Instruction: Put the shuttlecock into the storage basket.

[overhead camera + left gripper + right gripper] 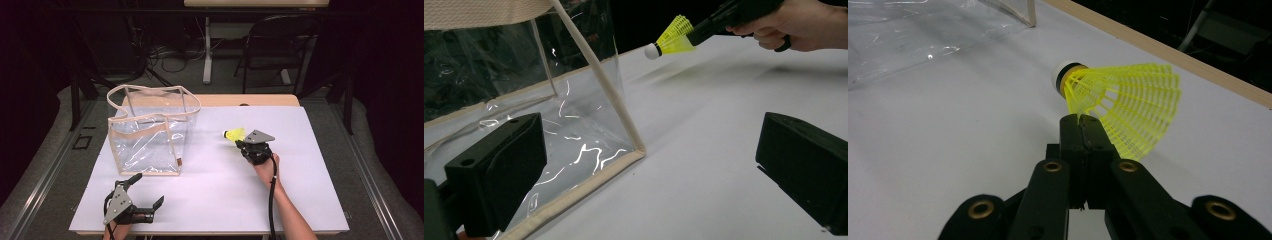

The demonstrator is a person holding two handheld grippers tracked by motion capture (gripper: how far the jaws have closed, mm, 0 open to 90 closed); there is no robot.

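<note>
Jaws of right gripper [1082, 120] pinch shuttlecock [1118, 105] by skirt edge, prob. to carry it left to clear bag [150, 131]; left gripper [148, 189] wide open, empty, near bag.

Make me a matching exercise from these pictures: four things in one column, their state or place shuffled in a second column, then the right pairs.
1. shuttlecock
2. clear bag
3. left gripper
4. right gripper

A. stands open-topped on the white table
B. jaws wide apart, nothing between them
C. yellow mesh skirt pinched between jaws
D. jaws shut, cork tip pointing toward the bag

Pairs: 1-C, 2-A, 3-B, 4-D
</note>
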